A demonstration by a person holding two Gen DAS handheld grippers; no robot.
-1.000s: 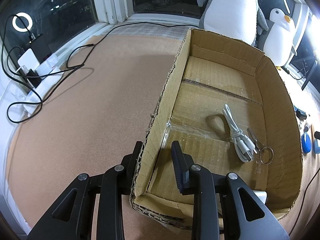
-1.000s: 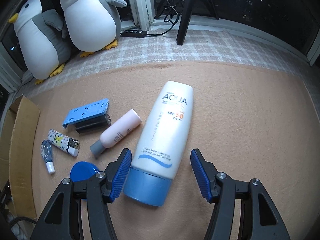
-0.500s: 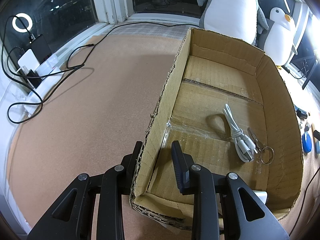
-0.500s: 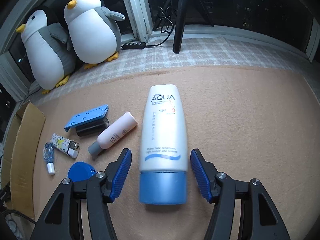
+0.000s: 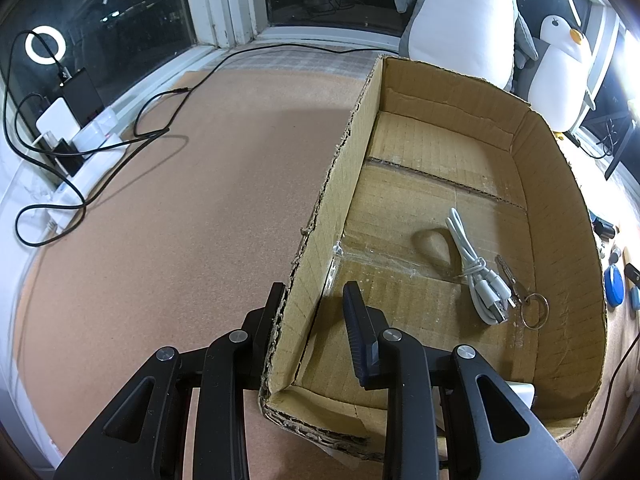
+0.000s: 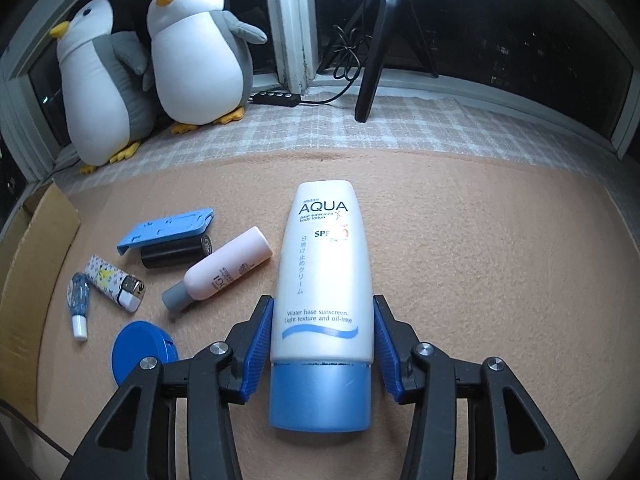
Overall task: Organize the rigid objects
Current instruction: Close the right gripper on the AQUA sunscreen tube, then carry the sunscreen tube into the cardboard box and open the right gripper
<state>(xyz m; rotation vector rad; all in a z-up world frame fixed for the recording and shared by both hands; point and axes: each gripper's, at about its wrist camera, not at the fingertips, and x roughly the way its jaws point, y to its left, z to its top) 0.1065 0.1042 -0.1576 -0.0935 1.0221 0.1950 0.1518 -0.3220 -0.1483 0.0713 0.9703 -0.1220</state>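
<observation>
**Right gripper closing on the sunscreen; left gripper steadying the box**

Since the earlier frames, my right gripper [image 6: 323, 334] has advanced over the sunscreen tube [image 6: 324, 276] and narrowed: the blue pads [image 6: 258, 346] now sit against both sides of the tube just above its blue cap, where before they stood wide of it. The tube has also swung from a slant to lie straight along the fingers. I judge the hold as made or nearly made; the tube rests on the tan mat [image 6: 500, 260] and is not yet lifted.

My left gripper [image 5: 316, 320] has not shifted. Its jaws straddle the near left wall of the cardboard box [image 5: 560, 208], one finger outside and one inside. The outer finger touches the wall; a gap shows at the inner finger, so the jaws are released, not clamped.

Progress, as judged from these views:

- Done: a white cable [image 5: 476, 276] and a key on a ring [image 5: 520, 300] lie on the box floor.
- In hand: the sunscreen tube.
- Left on the mat, just left of the tube: a pink bottle [image 6: 224, 270], a black cylinder [image 6: 176, 252] under a blue plastic bracket [image 6: 166, 230], a patterned lighter [image 6: 114, 282], a small blue vial [image 6: 78, 304] and a blue round lid [image 6: 140, 350].

Most of the sorting remains.
</observation>
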